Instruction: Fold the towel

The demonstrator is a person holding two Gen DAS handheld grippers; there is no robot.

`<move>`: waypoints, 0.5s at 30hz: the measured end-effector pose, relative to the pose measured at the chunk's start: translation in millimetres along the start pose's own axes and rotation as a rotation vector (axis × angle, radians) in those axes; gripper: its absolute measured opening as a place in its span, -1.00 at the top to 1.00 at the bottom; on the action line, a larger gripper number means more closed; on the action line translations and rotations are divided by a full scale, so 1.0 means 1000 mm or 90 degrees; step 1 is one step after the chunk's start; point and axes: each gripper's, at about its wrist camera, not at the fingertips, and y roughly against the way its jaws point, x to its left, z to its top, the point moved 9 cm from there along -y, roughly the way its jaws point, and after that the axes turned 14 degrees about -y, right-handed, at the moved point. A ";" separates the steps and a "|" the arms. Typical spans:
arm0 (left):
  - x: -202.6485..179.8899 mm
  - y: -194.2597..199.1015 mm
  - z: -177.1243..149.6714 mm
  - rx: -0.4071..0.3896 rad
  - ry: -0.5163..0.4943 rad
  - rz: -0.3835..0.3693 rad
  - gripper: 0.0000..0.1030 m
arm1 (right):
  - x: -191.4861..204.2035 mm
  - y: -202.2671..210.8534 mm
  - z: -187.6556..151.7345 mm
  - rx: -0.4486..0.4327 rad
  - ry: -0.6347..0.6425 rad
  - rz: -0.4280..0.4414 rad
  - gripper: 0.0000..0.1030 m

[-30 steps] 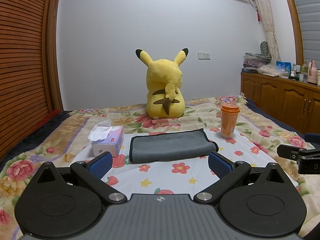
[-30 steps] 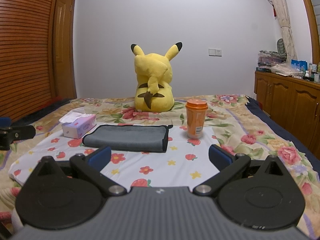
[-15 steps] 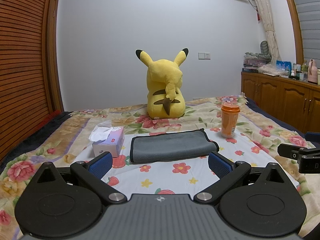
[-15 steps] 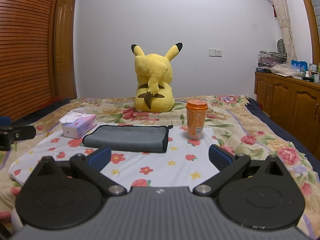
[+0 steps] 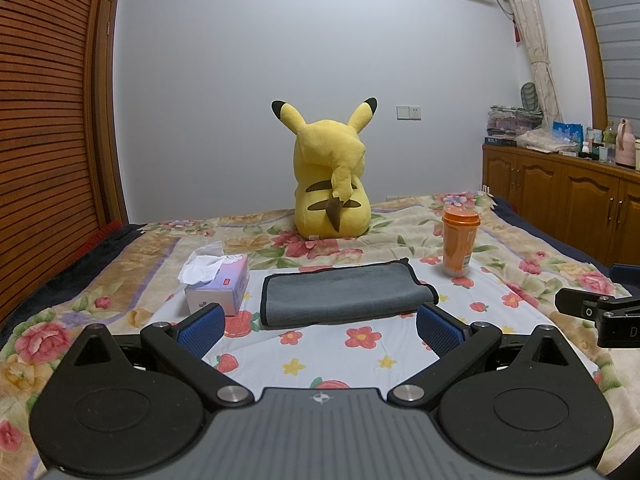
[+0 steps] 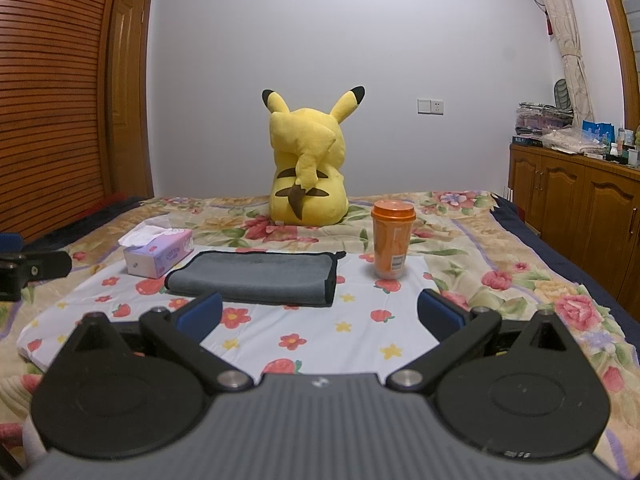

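We hold the left gripper (image 5: 318,326) and right gripper (image 6: 319,314) wide open and empty. The towel (image 5: 344,294) lies folded on the bed (image 5: 520,256), ahead of both, long axis crosswise, apparently nearer the left gripper.

A grey towel (image 5: 344,294) edged in black lies on a white cloth (image 5: 328,356) printed with red and yellow flowers and strawberries. Beneath is a cream floral blanket (image 5: 520,248). Nearby are a lilac tissue box (image 5: 224,288), an orange cup (image 5: 459,240), and a yellow Pikachu plush (image 5: 330,184) with brown stripes and black ear tips.
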 end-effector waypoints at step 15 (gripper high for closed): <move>0.000 0.000 0.000 0.000 -0.001 0.000 -1.00 | 0.000 0.000 0.001 0.000 0.000 0.000 -1.00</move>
